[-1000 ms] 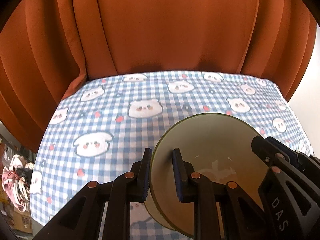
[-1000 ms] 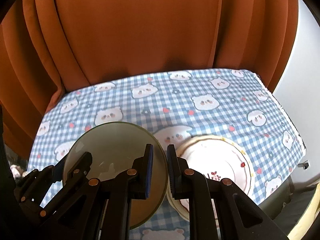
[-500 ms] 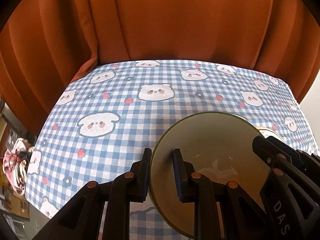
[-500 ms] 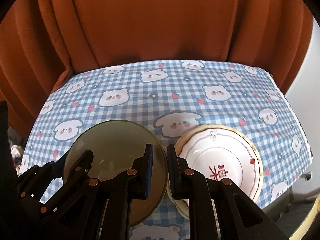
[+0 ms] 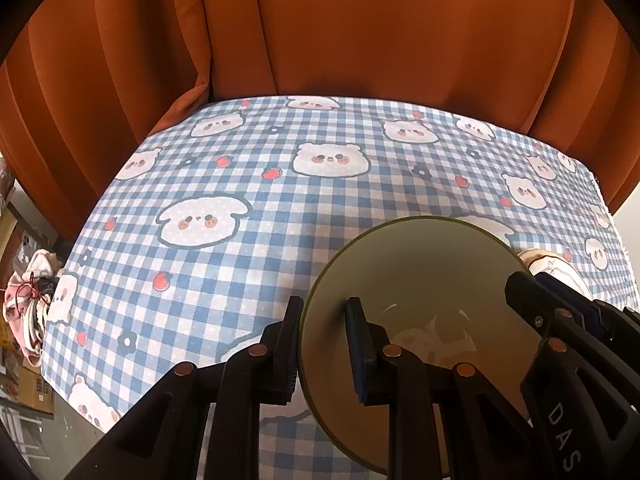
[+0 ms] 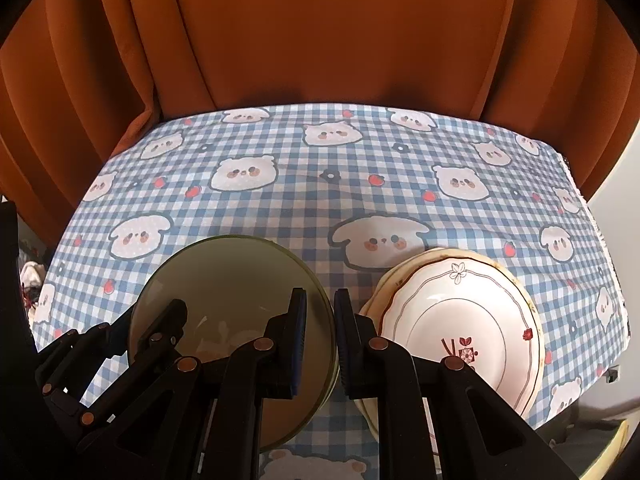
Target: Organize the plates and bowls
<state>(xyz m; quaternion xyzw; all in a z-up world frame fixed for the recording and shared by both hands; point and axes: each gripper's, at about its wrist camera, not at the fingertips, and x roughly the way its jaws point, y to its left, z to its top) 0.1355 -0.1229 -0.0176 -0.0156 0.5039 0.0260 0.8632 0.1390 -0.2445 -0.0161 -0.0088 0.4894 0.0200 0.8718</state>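
Keep both grippers, left gripper [image 5: 322,340] and right gripper [image 6: 320,334], pinching opposite rims of green bowl [image 6: 232,312]; lower level onto tablecloth [image 6: 300,208], 9 o'clock of white plates [image 6: 460,328].

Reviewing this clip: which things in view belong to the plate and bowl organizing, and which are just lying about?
Job:
- olive-rimmed bowl, gripped on opposite rims by left claw and right claw
- white floral plates, stacked beside it

Lying about:
- bear-print checked tablecloth
- orange curtain
- pink bundle beyond the table's edge
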